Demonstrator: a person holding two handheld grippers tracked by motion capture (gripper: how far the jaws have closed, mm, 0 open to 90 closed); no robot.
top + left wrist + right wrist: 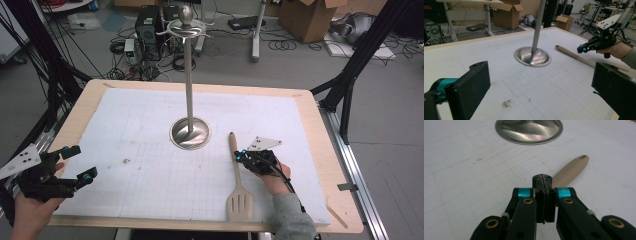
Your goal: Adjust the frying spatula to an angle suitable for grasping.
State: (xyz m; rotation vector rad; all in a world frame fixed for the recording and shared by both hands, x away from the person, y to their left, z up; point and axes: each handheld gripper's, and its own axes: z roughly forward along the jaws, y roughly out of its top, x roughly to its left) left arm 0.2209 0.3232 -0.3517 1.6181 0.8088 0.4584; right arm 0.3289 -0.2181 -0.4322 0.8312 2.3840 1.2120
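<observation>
The pale wooden slotted spatula (237,181), near the worktop's front edge, looks light and stiff; we'd take its handle. Our right gripper (241,155) is closed empty, our left gripper (80,163) open.

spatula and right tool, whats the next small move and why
Probably open the right tool first. Its jaws are pressed together with nothing between them, just above the wooden spatula handle, which lies flat on the mat. Shut, it cannot take the handle. The left tool is open and far off at the left edge, so the right one looks better placed.
</observation>
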